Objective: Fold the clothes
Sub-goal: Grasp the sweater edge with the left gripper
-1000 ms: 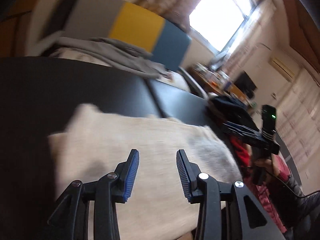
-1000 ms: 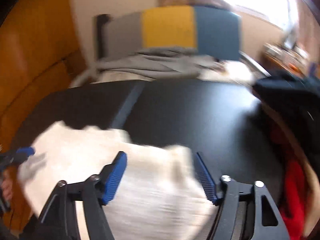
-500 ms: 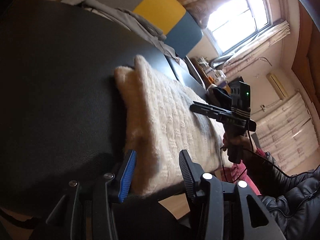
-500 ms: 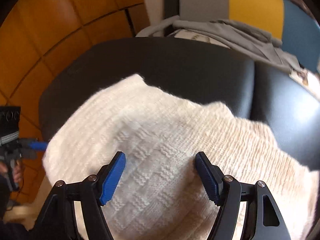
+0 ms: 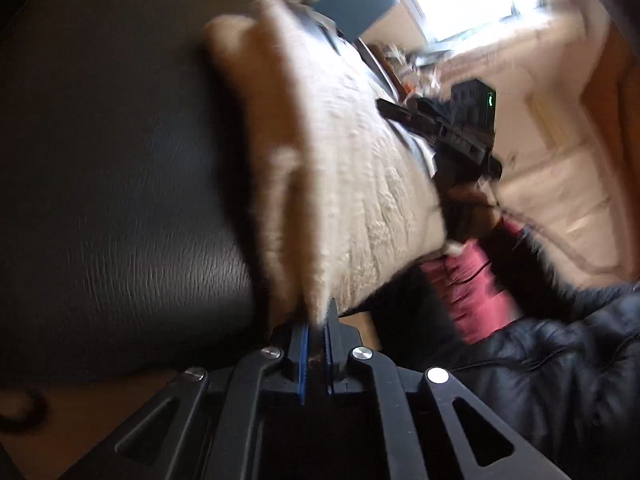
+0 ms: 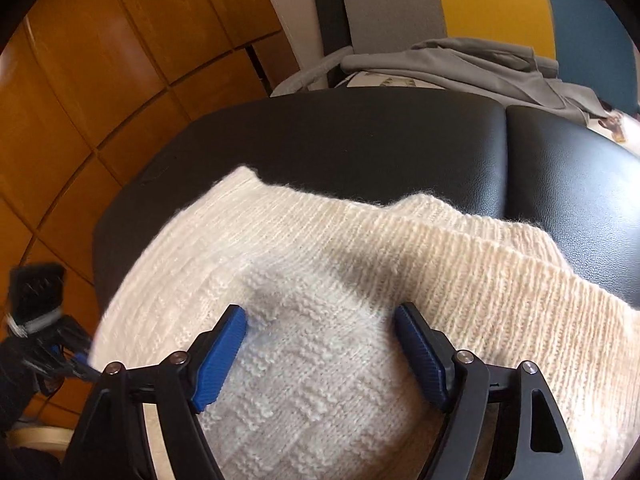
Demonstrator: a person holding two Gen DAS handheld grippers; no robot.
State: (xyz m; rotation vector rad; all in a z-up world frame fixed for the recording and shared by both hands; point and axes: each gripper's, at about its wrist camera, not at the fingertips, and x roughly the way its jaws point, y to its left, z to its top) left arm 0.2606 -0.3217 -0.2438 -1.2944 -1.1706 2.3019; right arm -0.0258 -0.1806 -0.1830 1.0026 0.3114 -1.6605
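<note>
Left gripper (image 5: 316, 334) clamped on near edge of cream sweater (image 6: 360, 292); right gripper (image 6: 320, 354) held apart above it, black surface (image 6: 360, 140) underneath.

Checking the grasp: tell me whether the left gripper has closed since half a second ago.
Yes. The left gripper was open beside the black cushion; now it pinches the cream sweater edge.
</note>
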